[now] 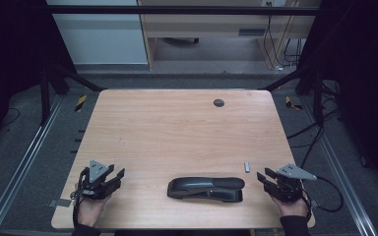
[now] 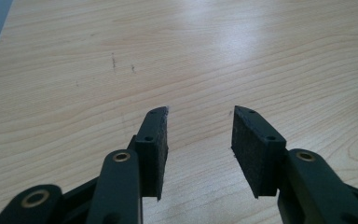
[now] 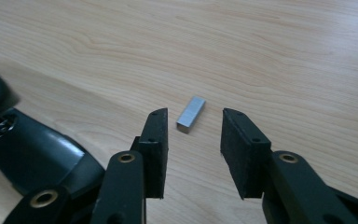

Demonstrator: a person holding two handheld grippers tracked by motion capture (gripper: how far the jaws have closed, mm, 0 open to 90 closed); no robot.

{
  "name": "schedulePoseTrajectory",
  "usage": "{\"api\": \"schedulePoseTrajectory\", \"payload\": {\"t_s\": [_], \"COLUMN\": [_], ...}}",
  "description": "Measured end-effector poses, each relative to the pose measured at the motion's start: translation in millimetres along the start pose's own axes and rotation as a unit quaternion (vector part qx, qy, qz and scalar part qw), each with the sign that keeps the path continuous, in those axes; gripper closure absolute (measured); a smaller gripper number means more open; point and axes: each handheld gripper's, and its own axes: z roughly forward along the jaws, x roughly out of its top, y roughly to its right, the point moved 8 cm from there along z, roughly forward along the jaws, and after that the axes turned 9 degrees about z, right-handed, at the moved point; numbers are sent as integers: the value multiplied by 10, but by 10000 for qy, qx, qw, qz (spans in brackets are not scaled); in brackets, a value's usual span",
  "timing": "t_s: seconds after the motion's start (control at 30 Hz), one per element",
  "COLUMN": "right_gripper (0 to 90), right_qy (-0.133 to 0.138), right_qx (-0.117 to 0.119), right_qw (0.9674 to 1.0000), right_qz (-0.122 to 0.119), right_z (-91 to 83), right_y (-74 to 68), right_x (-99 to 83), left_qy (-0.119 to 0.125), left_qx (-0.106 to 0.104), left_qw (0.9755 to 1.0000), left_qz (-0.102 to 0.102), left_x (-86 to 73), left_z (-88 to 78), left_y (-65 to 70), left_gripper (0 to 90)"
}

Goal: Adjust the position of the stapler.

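Nearest to the person, the left claw (image 1: 114,176) hovers low over the bare worktop (image 1: 177,128), its jaws spread and pinching nothing. The right claw (image 3: 192,140) is also spread and empty, and it points at the small strip of staples (image 3: 190,114), which lies flat just beyond its tips. Between the two hands, the black stapler (image 1: 205,189) lies closed near the front edge. I judge this as the approach step. Next, the right claw must go forward, straddle the strip across its narrow sides, and close gently on it.
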Motion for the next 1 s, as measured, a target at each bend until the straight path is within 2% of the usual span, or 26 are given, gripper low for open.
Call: {"api": "schedulePoseTrajectory", "payload": {"t_s": [0.17,0.23,0.33,0.43,0.53,0.57,0.8,1.0], "right_gripper": [707,742,784,836,879,887,900,900], "right_qy": [-58,-128,-198,-276,-430,-480,-657,-869], "right_qx": [187,274,343,461,633,690,1007,1105], "right_qw": [9998,9995,9990,9983,9968,9962,9920,9890], "right_qz": [-71,-31,-198,-212,-252,-216,-386,-454], "right_z": [-23,-26,-24,-34,-42,-52,-88,-44], "right_y": [-123,-177,-250,-329,-424,-457,-695,-757], "right_x": [-18,-37,-59,-88,-162,-177,-307,-395], "left_qy": [-61,-53,-47,-63,-115,-134,-201,-195], "left_qx": [105,55,21,29,40,42,14,-43], "left_qw": [9999,9999,9999,10000,9999,9999,9998,9997], "left_qz": [122,93,131,68,75,52,70,134], "left_x": [-20,-24,-17,-20,-33,-35,-43,-36], "left_z": [-1,1,-12,-34,-33,-29,-33,-28], "left_y": [14,37,61,62,67,70,91,125], "left_gripper": [511,504,460,391,389,385,382,390]}}
